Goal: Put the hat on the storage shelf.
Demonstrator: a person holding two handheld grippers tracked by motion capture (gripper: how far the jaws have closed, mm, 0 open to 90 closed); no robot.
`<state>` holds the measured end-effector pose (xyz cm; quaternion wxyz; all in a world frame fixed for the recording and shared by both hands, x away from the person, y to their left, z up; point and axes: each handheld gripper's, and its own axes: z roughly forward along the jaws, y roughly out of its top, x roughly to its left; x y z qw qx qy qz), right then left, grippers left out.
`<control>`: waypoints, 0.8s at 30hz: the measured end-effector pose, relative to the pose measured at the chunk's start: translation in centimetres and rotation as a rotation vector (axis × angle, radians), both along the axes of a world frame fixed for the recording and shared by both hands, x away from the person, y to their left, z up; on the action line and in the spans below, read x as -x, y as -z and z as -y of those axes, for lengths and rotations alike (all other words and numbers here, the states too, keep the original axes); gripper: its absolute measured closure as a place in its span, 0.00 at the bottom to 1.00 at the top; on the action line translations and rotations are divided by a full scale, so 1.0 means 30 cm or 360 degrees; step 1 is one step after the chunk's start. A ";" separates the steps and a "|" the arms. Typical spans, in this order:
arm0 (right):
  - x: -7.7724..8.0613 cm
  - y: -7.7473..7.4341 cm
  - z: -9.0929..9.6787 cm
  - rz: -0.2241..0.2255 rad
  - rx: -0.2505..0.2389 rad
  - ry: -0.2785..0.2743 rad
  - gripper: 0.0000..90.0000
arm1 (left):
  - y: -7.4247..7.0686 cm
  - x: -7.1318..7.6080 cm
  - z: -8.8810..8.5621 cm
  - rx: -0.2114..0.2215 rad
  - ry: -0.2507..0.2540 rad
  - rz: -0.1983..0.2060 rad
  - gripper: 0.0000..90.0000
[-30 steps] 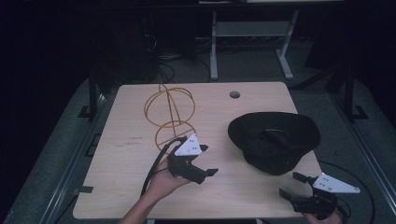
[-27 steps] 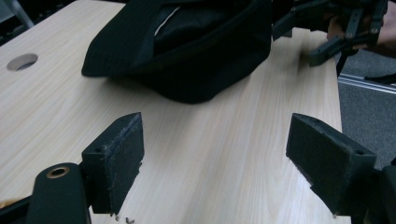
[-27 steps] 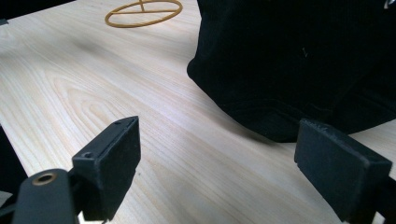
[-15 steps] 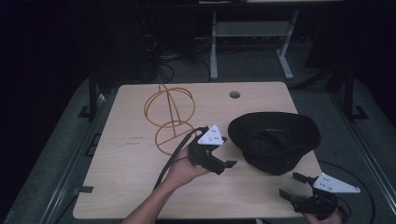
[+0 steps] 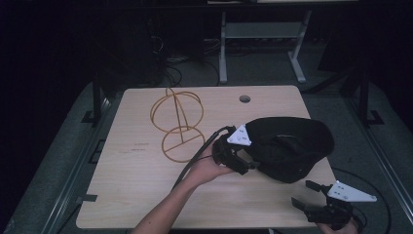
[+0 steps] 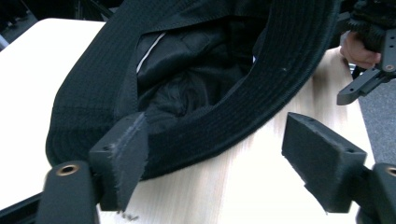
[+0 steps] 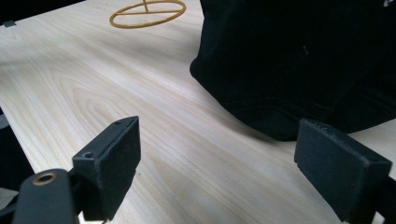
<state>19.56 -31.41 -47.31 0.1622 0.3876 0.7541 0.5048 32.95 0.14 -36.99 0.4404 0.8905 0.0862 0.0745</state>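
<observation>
The left gripper point(image 6: 212, 163) is seen with its jaws set wide, having just been narrowing slightly, and the brim of a black bucket hat point(image 6: 187, 93) is caught partly in the gap: the stitched brim edge lies against the inner face of the left-hand pad point(image 6: 122, 158), while the right-hand pad point(image 6: 322, 161) stands clear of the fabric over bare wood, so no squeeze on the hat is shown. Ahead of these jaws the hat is seen lying upside down, its dark lining and a pale seam exposed, and beyond its far edge the right gripper point(image 6: 369, 56) and a hand are glimpsed. In the high view the left gripper point(image 5: 248, 163) is pressed up to the near-left edge of the hat point(image 5: 292, 146). The right gripper point(image 7: 219, 163) is held with its jaws wide and nothing between them; only the light wooden table point(image 7: 93, 84) is framed in the gap. Just ahead of its right-hand pad, the hat's rounded edge point(image 7: 299, 65) is found resting on the wood, apart from the pad. Farther ahead and to the left, the ring base of a golden wire hat stand point(image 7: 147, 13) is seen, well apart from both grippers.
</observation>
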 end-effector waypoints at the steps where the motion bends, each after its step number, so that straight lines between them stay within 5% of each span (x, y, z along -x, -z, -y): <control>1: 0.000 0.001 0.001 0.0001 -0.0003 0.0002 0.16 | 0.007 -0.002 0.008 -0.0012 0.0004 -0.0001 0.26; 4: -0.003 0.004 0.003 -0.0013 -0.0003 0.0005 0.16 | 0.024 -0.008 0.029 -0.0059 0.0018 -0.0003 0.29; 13: -0.006 0.004 0.008 -0.0018 -0.0007 0.0022 0.16 | 0.043 -0.034 0.058 -0.0051 0.0067 -0.0022 0.55; 24: -0.009 -0.003 0.013 0.0011 -0.0010 0.0047 0.16 | 0.032 -0.001 0.039 0.0069 0.0158 -0.0097 0.87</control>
